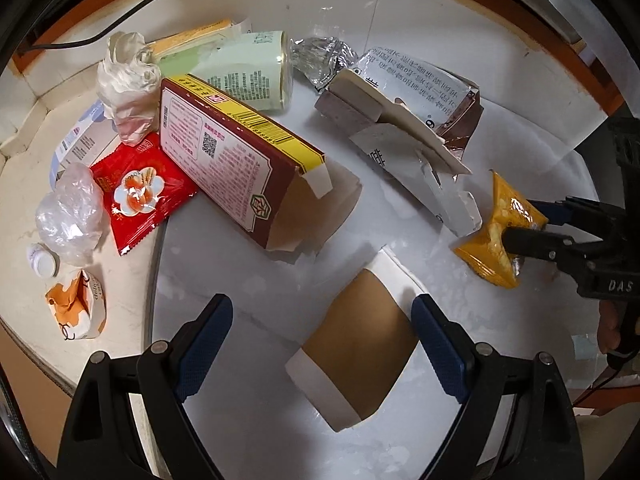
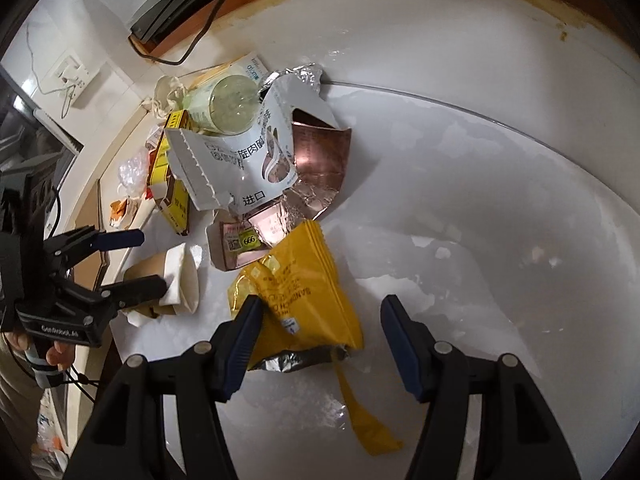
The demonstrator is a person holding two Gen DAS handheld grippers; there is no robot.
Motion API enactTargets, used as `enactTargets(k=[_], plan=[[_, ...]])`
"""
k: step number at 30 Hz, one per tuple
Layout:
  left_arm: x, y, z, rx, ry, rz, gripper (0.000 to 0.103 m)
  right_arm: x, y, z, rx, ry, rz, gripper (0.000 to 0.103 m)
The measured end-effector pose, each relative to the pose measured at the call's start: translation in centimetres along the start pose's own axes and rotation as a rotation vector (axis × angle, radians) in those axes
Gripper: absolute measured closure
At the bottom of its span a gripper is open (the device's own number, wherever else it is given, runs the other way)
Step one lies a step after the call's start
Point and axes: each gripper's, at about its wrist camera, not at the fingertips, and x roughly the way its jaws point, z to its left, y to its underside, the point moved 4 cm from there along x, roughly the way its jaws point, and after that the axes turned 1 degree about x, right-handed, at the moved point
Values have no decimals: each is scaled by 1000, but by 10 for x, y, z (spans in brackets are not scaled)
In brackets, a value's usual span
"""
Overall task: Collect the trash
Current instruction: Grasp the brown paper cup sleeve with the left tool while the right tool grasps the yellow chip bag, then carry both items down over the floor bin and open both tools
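Trash lies scattered on a white table (image 1: 256, 276). My left gripper (image 1: 320, 312) points down, open, its blue pads either side of a flattened brown paper cup (image 1: 356, 352) without touching it. In the right wrist view the same left gripper (image 2: 148, 260) straddles the cup (image 2: 180, 280). My right gripper (image 2: 322, 308) is open over a yellow snack wrapper (image 2: 308, 288); its left pad (image 2: 244, 332) overlaps the wrapper's edge and the right pad stands apart. From the left wrist view the right gripper (image 1: 520, 222) brackets the yellow wrapper (image 1: 500, 232).
A red-and-yellow carton (image 1: 236, 160), a red sachet (image 1: 140, 196), a pale green can (image 1: 252, 72), a torn white bag (image 1: 408, 92), crumpled tissue (image 1: 128, 76), clear plastic (image 1: 72, 216), a small white bottle (image 1: 42, 260) and an orange wrapper (image 1: 76, 304) lie beyond and to the left.
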Motion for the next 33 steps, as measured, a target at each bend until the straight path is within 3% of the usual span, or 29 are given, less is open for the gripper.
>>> enactTargets(k=[5, 9, 10, 14, 20, 23, 33], plan=[[8, 3, 1, -20, 35, 0, 16, -2, 7, 4, -39, 2, -7, 55], [7, 15, -3, -29, 77, -8, 34, -2, 13, 6, -50, -24, 3, 81], [7, 16, -4, -33, 85, -13, 41, -2, 15, 7, -50, -30, 7, 81], [3, 25, -10, -47, 80, -41, 45, -4, 21, 9, -50, -50, -3, 90], [-20, 64, -32, -52, 99, -41, 47, -7, 29, 18, -75, -52, -24, 94], [-13, 83, -42, -41, 81, -15, 58, -9, 33, 24, -89, -51, -35, 94], [-28, 104, -44, -156, 84, -111, 58, -23, 51, 39, -97, -54, -63, 96]])
